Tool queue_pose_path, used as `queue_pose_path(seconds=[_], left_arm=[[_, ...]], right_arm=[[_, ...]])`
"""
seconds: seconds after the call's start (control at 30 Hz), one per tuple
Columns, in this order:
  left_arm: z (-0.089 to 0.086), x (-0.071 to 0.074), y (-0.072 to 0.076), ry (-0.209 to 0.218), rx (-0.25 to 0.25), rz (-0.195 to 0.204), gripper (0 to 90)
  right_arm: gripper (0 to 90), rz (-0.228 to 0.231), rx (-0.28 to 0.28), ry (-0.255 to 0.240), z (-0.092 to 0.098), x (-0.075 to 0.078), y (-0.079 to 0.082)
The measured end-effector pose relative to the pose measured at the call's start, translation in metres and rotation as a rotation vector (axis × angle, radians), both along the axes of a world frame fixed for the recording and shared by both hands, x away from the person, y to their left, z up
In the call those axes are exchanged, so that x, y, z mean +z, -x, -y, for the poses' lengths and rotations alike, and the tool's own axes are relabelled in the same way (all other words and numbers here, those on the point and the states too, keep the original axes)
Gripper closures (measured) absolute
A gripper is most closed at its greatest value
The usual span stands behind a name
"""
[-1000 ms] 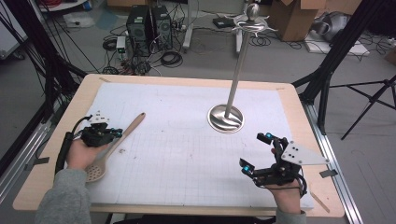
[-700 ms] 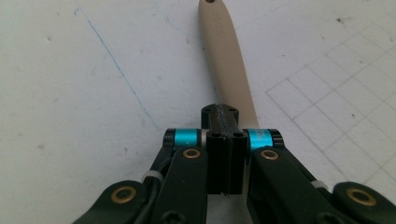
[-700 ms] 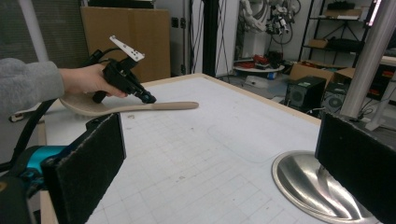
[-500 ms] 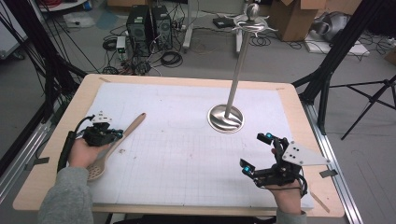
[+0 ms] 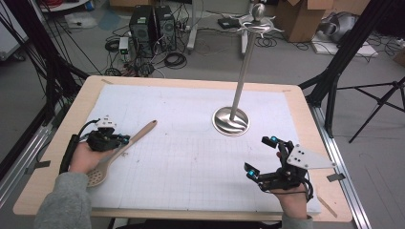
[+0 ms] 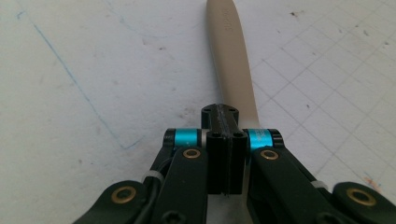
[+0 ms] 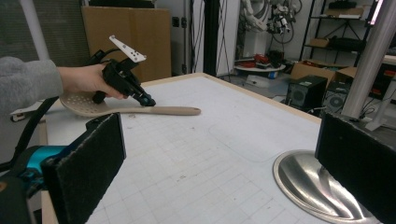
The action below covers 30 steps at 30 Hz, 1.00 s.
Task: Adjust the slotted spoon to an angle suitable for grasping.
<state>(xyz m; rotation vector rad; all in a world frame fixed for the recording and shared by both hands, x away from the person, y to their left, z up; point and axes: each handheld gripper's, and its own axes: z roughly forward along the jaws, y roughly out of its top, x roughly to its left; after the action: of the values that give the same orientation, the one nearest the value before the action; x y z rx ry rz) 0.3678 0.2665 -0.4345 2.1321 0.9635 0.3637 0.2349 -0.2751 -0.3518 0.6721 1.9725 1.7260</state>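
The left gripper (image 5: 109, 141) has its jaws pressed together on the handle of the slotted wooden spoon (image 5: 123, 151), gripping partway along it. In the left gripper view the closed jaws sit right over the handle (image 6: 233, 60), which runs straight on ahead of them, so the spoon's long axis lines up with the gripper's own reach. Seen from above, the spoon lies slantwise on the table's left side: the perforated bowl sits near the front edge under the person's hand, and the handle tip points away toward the middle. From the right gripper view it appears flat, or nearly so, on the mat.

The right gripper (image 5: 264, 155) rests at the front right with its jaws wide and nothing between them, well apart from the spoon; the left hand is plainly the one placed to lift it.

Farther back stands a metal stand (image 5: 231, 120), a round base with a tall pole and hooks at the top. The white gridded mat (image 5: 191, 157) covers the wooden table (image 5: 86, 95). Beyond lie computer towers (image 5: 153, 26), cables and cardboard boxes.
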Motion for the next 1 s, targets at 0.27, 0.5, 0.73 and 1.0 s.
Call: queue_pose_path(seconds=[0.27,0.5,0.73,1.0], left_arm=[[0.013,0.002,0.0,-0.025,-0.079,-0.001,89.5],[0.015,0.003,0.0,-0.018,-0.12,-0.012,89.5],[0.02,0.004,0.002,-0.014,-0.174,-0.015,89.5],[0.025,0.004,0.004,-0.008,-0.235,-0.011,89.6]], right_arm=[[0.7,-0.002,0.004,0.002,-0.001,0.0,-0.001],[0.7,-0.008,0.007,0.005,-0.002,-0.001,-0.001],[0.7,-0.011,0.008,0.01,-0.002,-0.001,-0.001],[0.7,-0.011,0.008,0.008,-0.002,-0.002,-0.001]])
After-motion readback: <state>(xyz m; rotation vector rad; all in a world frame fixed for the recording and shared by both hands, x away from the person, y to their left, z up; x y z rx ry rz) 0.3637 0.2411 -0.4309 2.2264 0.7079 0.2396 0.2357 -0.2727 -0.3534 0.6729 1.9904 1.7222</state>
